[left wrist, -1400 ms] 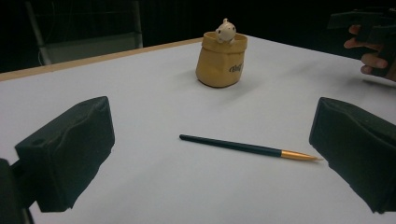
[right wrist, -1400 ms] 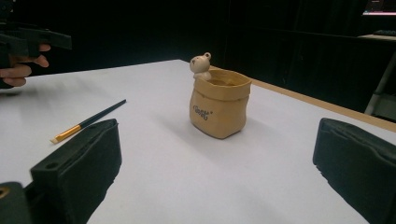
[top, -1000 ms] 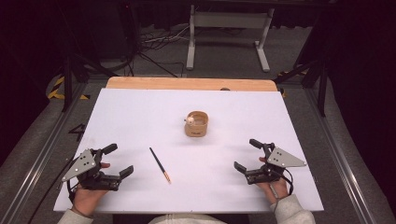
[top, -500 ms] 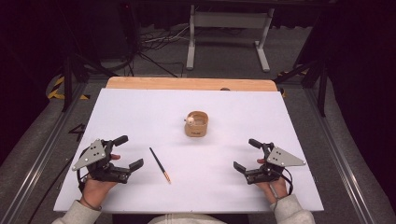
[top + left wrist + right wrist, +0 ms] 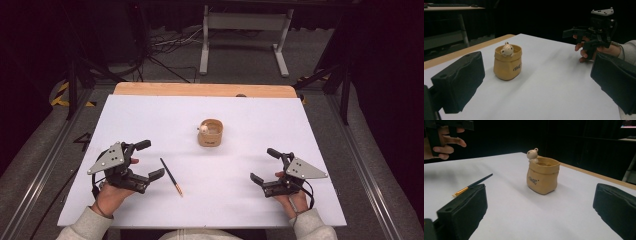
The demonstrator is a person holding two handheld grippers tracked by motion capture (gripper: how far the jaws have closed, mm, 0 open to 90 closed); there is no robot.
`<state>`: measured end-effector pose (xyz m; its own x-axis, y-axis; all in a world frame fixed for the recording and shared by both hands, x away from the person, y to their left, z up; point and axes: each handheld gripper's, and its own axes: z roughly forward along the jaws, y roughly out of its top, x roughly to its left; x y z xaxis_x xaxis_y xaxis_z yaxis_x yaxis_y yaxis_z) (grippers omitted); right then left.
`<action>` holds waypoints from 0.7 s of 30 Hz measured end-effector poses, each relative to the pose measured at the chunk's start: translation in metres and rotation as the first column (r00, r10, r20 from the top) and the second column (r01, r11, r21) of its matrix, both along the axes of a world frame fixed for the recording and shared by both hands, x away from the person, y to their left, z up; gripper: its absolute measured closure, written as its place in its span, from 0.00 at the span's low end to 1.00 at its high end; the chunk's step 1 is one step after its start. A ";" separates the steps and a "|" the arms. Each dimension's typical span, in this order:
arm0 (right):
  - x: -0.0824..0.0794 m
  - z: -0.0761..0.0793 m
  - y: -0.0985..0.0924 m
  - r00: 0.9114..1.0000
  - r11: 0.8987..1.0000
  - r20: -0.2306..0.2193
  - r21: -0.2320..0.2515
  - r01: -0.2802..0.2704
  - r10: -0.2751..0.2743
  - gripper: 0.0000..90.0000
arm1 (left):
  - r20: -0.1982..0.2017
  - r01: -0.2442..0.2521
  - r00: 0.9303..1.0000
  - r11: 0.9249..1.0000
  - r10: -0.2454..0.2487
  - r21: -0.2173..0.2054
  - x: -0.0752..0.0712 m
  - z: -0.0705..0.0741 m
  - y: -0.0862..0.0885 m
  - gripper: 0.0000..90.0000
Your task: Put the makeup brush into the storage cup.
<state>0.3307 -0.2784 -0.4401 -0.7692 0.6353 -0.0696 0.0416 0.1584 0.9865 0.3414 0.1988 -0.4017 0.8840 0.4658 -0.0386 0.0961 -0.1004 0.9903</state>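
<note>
A tan sack-shaped pot (image 5: 210, 132) with a small bear figure on its rim stands upright at the middle of the white table (image 5: 150, 115). A thin black brush (image 5: 171, 176) with an orange end lies flat near the front left. Just left of it, my left gripper (image 5: 150, 159) is open and holds nothing. At the front right my right gripper (image 5: 264, 165) is also open with nothing in it. The left gripper view has the pot (image 5: 507, 63) between my wide jaws, with the right gripper (image 5: 577, 40) beyond. In the right gripper view the pot (image 5: 542, 176) and the brush (image 5: 472, 185) lie ahead.
A wooden strip (image 5: 205, 90) runs along the table's far edge. Beyond it stand a metal frame (image 5: 242, 37) and floor cables (image 5: 165, 45). Rails run down both sides of the table.
My left gripper has moved right and slightly forward, closer to the brush. The right gripper, pot and brush have stayed where they were.
</note>
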 end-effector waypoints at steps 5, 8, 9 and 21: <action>0.000 0.000 0.000 1.000 1.000 -0.001 0.006 -0.005 0.005 0.00 | 0.002 0.004 1.000 1.000 -0.004 -0.005 0.003 0.003 -0.006 0.00; 0.000 0.000 0.000 1.000 1.000 -0.001 0.004 -0.008 0.008 0.00 | -0.010 -0.006 1.000 0.999 0.006 0.053 0.005 0.007 -0.009 0.01; 0.000 0.001 0.000 1.000 1.000 0.000 -0.002 -0.006 0.006 0.00 | -0.010 -0.006 1.000 0.999 0.006 0.053 0.005 0.007 -0.009 0.00; -0.002 0.003 -0.001 1.000 1.000 0.019 0.014 -0.020 0.019 0.00 | -0.066 0.040 0.998 0.959 -0.022 0.281 0.023 0.023 -0.015 0.05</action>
